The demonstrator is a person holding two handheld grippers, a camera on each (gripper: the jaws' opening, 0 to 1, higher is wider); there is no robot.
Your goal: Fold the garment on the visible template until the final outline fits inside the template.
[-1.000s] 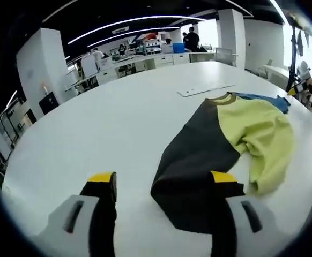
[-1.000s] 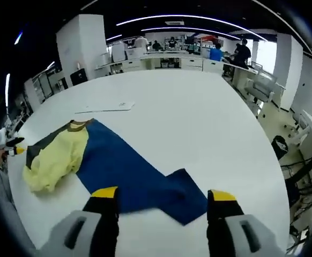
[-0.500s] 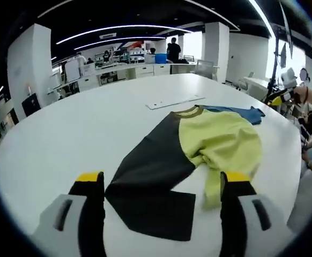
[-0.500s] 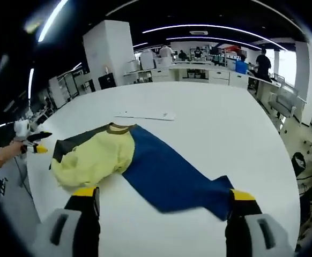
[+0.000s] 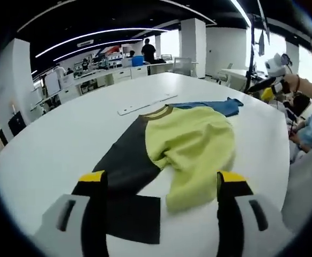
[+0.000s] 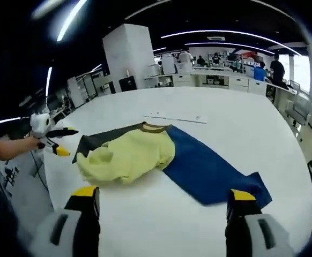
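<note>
Meanwhile swung round the shirt lying rumpled and unfolded mid-table, both tools, left and right, gaping empty just short of its hem, no fold begun yet.

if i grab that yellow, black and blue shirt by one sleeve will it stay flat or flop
Probably flop: the yellow, black and blue long-sleeved shirt lies bunched in soft folds, so it looks limp. It seems thin and light. On the smooth white table it may drag and slide rather than lift cleanly, with the black sleeve trailing.

Bright ceiling strip lights, window glare, soft shadows, fisheye bending at the edges.
</note>
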